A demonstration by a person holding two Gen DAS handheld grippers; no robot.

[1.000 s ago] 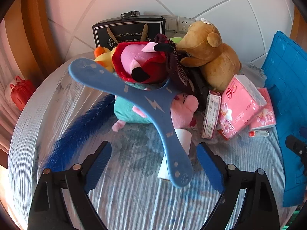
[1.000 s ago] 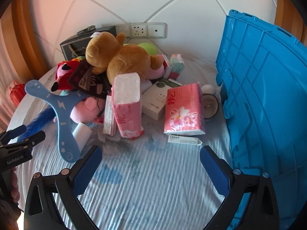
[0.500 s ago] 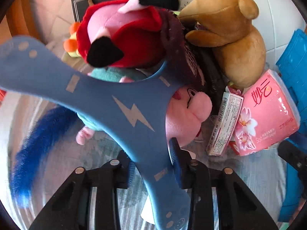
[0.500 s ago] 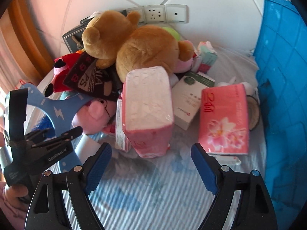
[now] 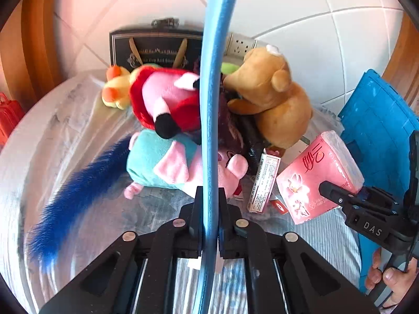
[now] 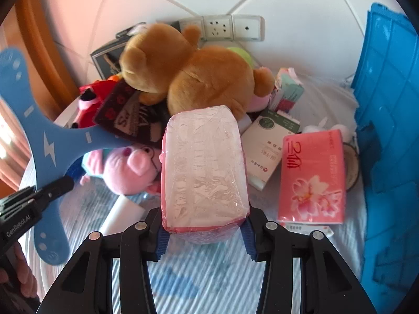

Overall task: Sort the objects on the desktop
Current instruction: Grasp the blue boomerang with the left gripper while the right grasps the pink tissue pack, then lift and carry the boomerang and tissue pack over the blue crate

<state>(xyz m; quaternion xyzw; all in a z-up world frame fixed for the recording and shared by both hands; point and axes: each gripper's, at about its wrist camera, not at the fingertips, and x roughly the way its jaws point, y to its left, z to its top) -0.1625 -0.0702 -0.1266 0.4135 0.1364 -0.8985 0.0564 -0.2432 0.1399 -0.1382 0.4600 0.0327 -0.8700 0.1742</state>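
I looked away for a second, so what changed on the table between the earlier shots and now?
The left tool closed on the blue boomerang and lifted it off the plush pile, now edge-on to its camera. The right tool moved in and its jaws have just been closing around the pink tissue pack, pads now against its sides. The brown bear, pig plush and blue crate stayed put.

Black tool (image 6: pixel 204 235) with blue pads (image 6: pixel 161 240), silver screws (image 6: pixel 269 225).

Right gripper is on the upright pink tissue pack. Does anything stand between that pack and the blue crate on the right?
Yes. With the right gripper closing on the upright tissue pack, a second pink tissue pack lies flat on the cloth between it and the blue crate. A small tube lies by that flat pack's near end. Lifted over them, nothing visible blocks it.
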